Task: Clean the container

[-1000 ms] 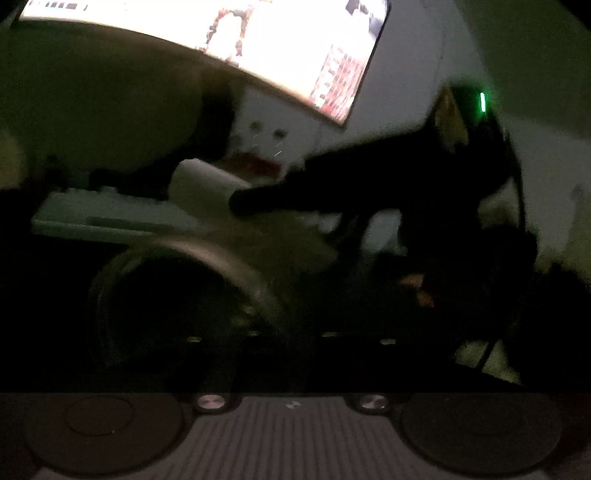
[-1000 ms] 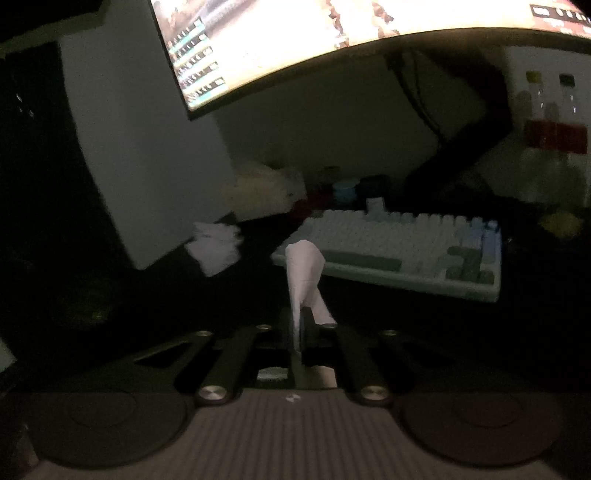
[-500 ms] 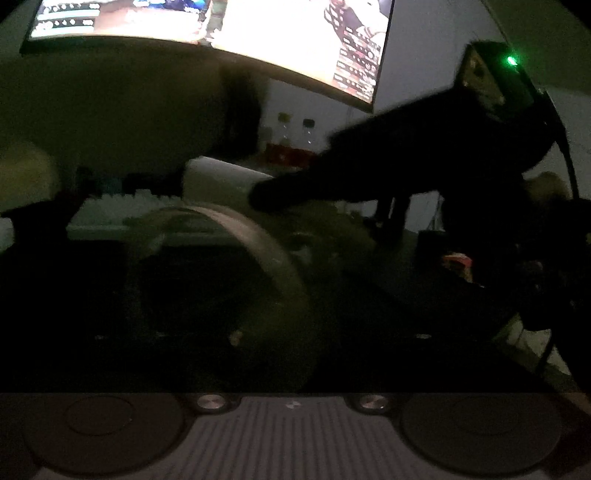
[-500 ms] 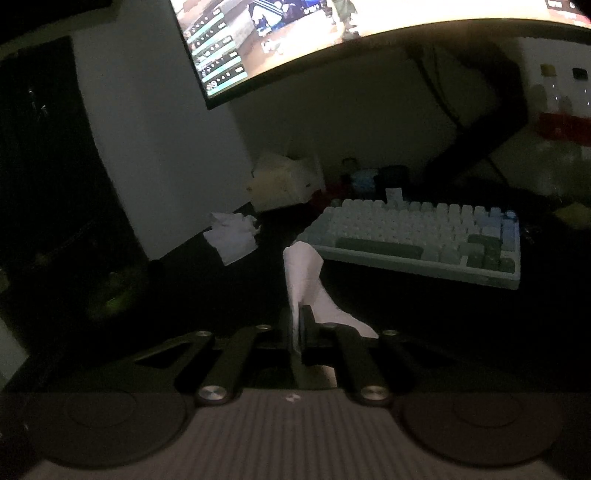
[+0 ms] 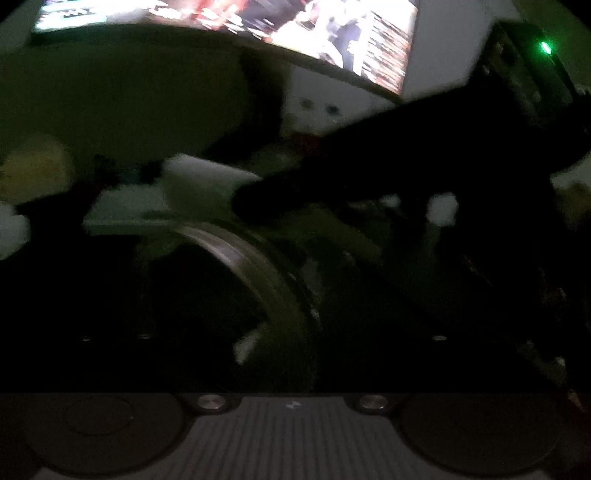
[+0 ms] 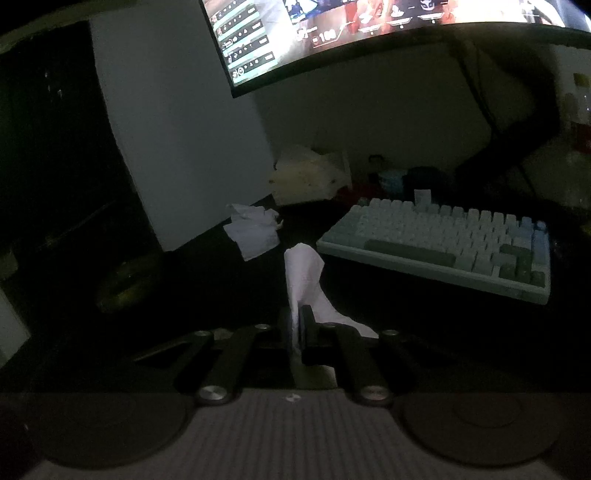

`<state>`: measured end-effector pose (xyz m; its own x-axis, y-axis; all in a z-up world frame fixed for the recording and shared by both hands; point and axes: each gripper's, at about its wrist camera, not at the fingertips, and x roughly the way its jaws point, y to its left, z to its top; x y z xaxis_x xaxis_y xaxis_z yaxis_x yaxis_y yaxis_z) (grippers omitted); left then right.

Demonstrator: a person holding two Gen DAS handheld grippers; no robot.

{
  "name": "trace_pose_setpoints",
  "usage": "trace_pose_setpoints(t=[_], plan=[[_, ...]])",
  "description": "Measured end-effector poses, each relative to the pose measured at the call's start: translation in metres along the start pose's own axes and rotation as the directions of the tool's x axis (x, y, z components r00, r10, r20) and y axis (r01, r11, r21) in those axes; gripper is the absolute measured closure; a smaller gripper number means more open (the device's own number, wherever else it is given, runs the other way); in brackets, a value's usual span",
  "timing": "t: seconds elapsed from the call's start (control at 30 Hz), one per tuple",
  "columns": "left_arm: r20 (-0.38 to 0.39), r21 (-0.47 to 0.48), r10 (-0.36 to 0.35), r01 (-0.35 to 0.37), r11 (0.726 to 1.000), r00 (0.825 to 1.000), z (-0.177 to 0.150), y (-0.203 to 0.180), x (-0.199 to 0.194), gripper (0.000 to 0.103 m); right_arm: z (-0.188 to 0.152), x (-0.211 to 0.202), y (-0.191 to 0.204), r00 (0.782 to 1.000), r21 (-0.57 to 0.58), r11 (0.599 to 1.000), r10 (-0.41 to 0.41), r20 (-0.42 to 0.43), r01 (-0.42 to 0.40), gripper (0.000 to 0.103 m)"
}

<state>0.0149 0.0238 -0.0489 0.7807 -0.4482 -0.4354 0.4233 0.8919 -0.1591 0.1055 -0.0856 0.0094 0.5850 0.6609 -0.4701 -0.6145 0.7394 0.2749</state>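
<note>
**Right hand-held gripper clamps a tissue beside a dim container**

Right hand-held gripper (image 6: 298, 325) has its two fingers pressed together on a white tissue (image 6: 304, 275), which stands up out of the pinch in a loose cone and spills a fold to the right of the fingertips. It is held above a dark surface (image 6: 229, 288). Far right on that surface lies a pale keyboard (image 6: 439, 247) with a few darker keys, angled across the view. To the far left of the tissue sits a crumpled white paper (image 6: 251, 230), and beyond it a pale bag-like bundle (image 6: 310, 179) against the wall. A lit curved monitor (image 6: 332, 29) hangs over the far side. On the near left a faint round yellowish object (image 6: 129, 280) rests on the surface; what it is cannot be told.

From the left wrist view the scene is very dark and blurred. The container (image 5: 258, 280), a round clear vessel with a bright curved rim, fills the near middle just in front of the camera, lying tilted with its mouth toward the left. The left hand-held gripper's fingers are lost in shadow, so whether it is gripping the container or how far it is spread cannot be told. The right hand-held gripper (image 5: 258, 201) reaches in from the right as a black shape, its tip just above the container's rim, with the tissue (image 5: 199, 177) projecting leftward from it. A green light (image 5: 545, 48) glows on its body at far right.
</note>
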Motion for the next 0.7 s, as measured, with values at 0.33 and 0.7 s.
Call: trace_pose_setpoints(t=[0.33, 0.7], plan=[[-0.004, 0.005, 0.020, -0.020, 1.000, 1.000, 0.0018, 0.0005, -0.0032, 0.000, 0.0010, -0.0014, -0.0027, 1.000, 0.006, 1.000, -0.014, -0.002, 0.014, 0.097], [-0.006, 0.040, 0.005, -0.005, 0.999, 1.000, 0.0023, 0.0005, 0.0029, 0.000, 0.0029, 0.0035, -0.0063, 0.999, 0.009, 0.999, -0.034, 0.000, 0.034, 0.097]])
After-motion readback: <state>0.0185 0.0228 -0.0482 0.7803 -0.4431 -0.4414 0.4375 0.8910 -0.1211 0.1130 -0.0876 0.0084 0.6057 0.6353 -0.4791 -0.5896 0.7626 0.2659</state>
